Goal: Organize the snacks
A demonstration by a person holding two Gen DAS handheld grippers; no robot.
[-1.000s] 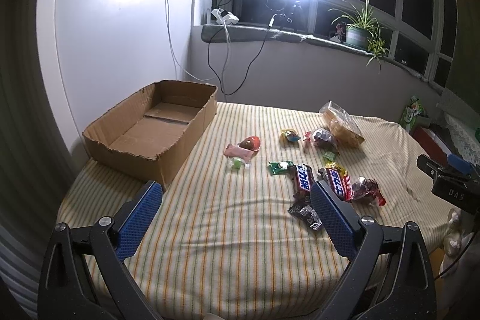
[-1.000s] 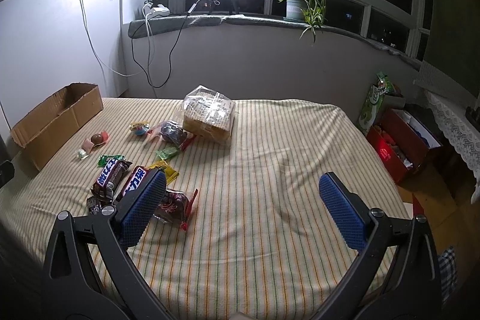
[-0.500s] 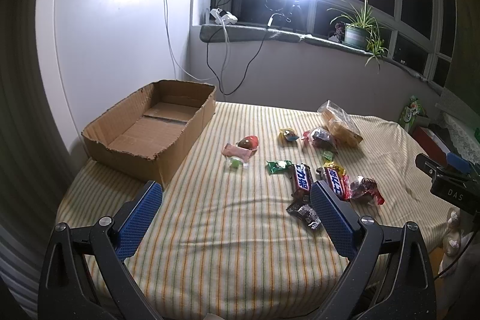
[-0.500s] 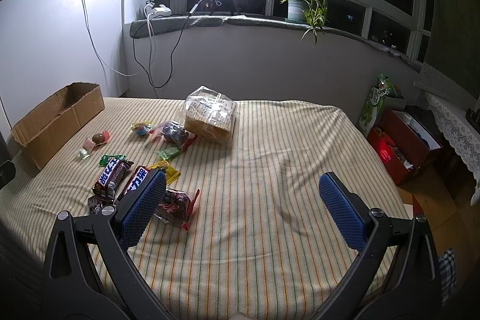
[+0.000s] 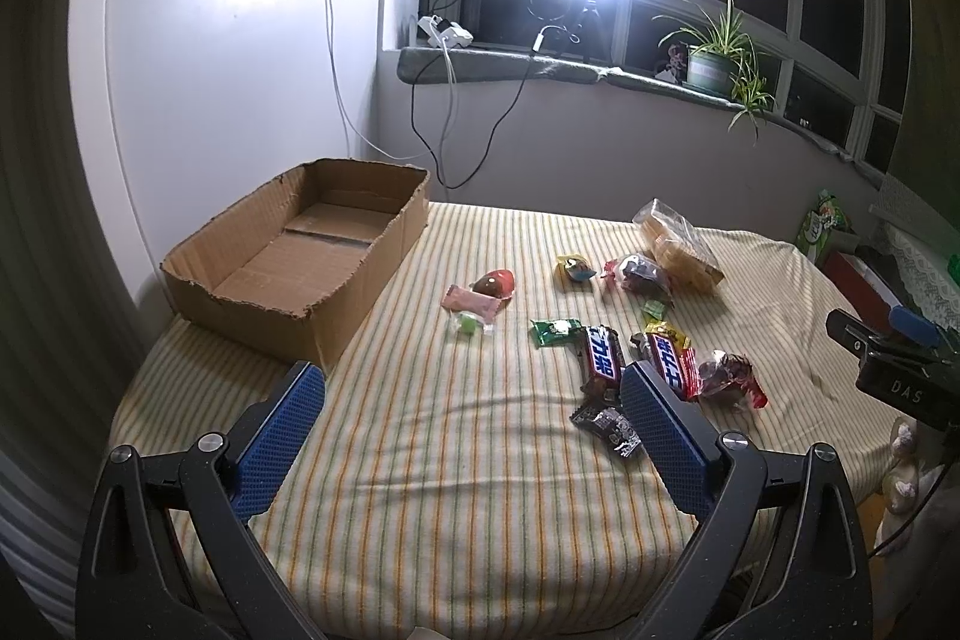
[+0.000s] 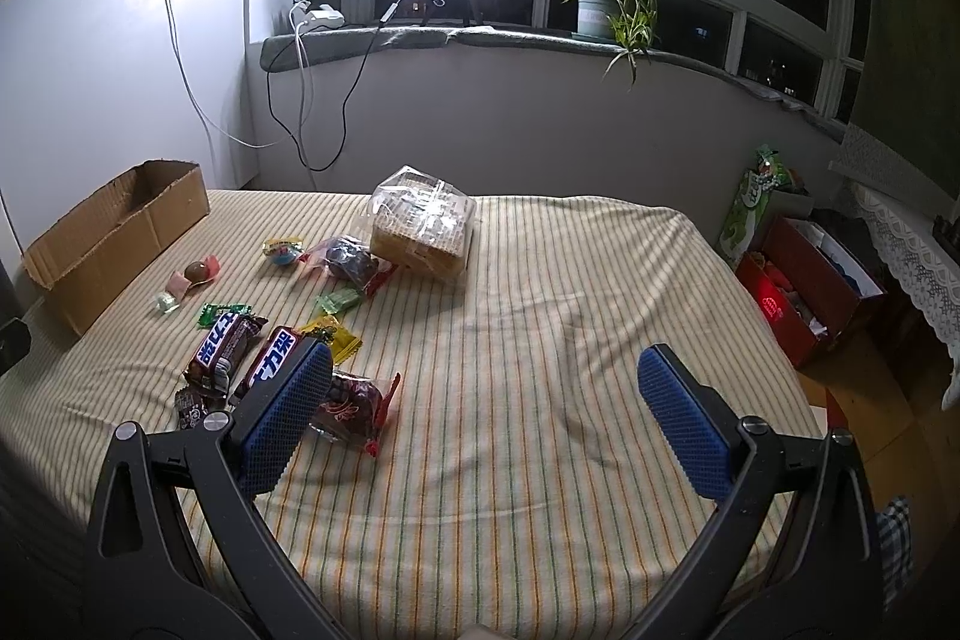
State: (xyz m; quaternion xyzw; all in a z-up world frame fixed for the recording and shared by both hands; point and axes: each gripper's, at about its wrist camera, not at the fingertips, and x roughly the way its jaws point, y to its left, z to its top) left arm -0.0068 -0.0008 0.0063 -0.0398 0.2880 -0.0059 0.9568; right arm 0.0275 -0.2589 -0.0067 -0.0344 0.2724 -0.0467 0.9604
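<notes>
Above the striped tablecloth (image 5: pixel 456 490): left gripper (image 5: pixel 474 421) hovering level, jaws spread wide and gripping nothing; right gripper (image 6: pixel 486 409) hovering likewise, jaws parted, holding nothing. Just beyond the fingers: two Snickers bars (image 6: pixel 222 349) lying side by side, a dark red candy packet (image 6: pixel 351 406) touching them. Farther out: a clear bag of wafers (image 6: pixel 423 232) sitting mid-table; a cardboard box (image 5: pixel 300 256) standing open at far left.
</notes>
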